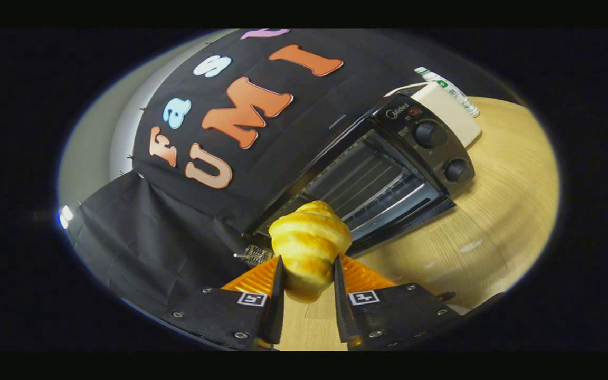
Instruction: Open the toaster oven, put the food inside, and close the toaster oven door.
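Observation:
A golden croissant (309, 237) stands upright between my two fingers, and my gripper (308, 259) is shut on its lower half, above the wooden table (499, 211). Just beyond the croissant sits the black toaster oven (367, 179), seen at a tilt. Its door appears folded down toward the table, and the wire racks inside show through the opening. Two round knobs (429, 134) sit on the control panel at the oven's right end. The croissant hides the oven's near left corner.
A white box (454, 113) and a clear bottle with a green label (449, 87) stand behind the oven's right end. A small metal piece (254, 255) lies by the oven's left corner, near my left finger. Bare tabletop stretches in front of the oven.

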A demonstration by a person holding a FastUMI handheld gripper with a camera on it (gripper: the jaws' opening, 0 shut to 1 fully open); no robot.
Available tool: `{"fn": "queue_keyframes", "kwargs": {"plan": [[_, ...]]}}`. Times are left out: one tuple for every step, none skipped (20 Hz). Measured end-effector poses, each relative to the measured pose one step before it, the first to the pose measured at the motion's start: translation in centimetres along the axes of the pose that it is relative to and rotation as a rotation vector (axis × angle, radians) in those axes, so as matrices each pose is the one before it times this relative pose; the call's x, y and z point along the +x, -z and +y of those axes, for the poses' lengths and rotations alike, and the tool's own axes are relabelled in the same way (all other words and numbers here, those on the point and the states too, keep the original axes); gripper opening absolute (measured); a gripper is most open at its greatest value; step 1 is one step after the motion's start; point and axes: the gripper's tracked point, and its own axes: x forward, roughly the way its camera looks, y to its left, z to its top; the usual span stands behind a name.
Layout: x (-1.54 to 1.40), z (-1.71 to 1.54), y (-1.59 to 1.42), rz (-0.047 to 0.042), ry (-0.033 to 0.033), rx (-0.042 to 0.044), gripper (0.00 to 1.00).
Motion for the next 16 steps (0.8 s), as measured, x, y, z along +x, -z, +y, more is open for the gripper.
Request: {"fn": "queue_keyframes", "kwargs": {"plan": [[0.598, -0.143, -0.53, -0.00757, 0.01527, -0.00589, 0.42], [0.741, -0.402, -0.318, -0.00495, 0.01773, 0.00245, 0.42], [0.5, -0.116, -0.222, -0.00269, 0.008, 0.0033, 0.41], [0.473, -0.015, -0.138, -0.00239, 0.00641, -0.00518, 0.41], [0.556, -0.151, -0.178, -0.00619, 0.01092, -0.01441, 0.42], [0.449, -0.212, -0.224, -0.00641, 0.01843, -0.02166, 0.41], [0.515, -0.067, -0.292, -0.00945, 0.01132, -0.02528, 0.42], [0.643, -0.181, -0.337, -0.01148, 0.01631, -0.02612, 0.42], [0.522, -0.223, -0.311, -0.00963, 0.02017, -0.02579, 0.42], [0.635, -0.159, -0.295, -0.00928, 0.0152, -0.02205, 0.42], [0.398, 0.068, -0.075, 0.00035, 0.00974, -0.01743, 0.42], [0.433, 0.306, -0.176, -0.00554, -0.00272, -0.01802, 0.42], [0.541, 0.2, -0.075, -0.0004, 0.00719, -0.01429, 0.42], [0.545, -0.08, 0.107, 0.00383, 0.00715, -0.00854, 0.42], [0.479, -0.121, 0.152, 0.00371, 0.01038, -0.00238, 0.42], [0.52, 0.034, 0.472, 0.01474, -0.00156, 0.01102, 0.42]]}}
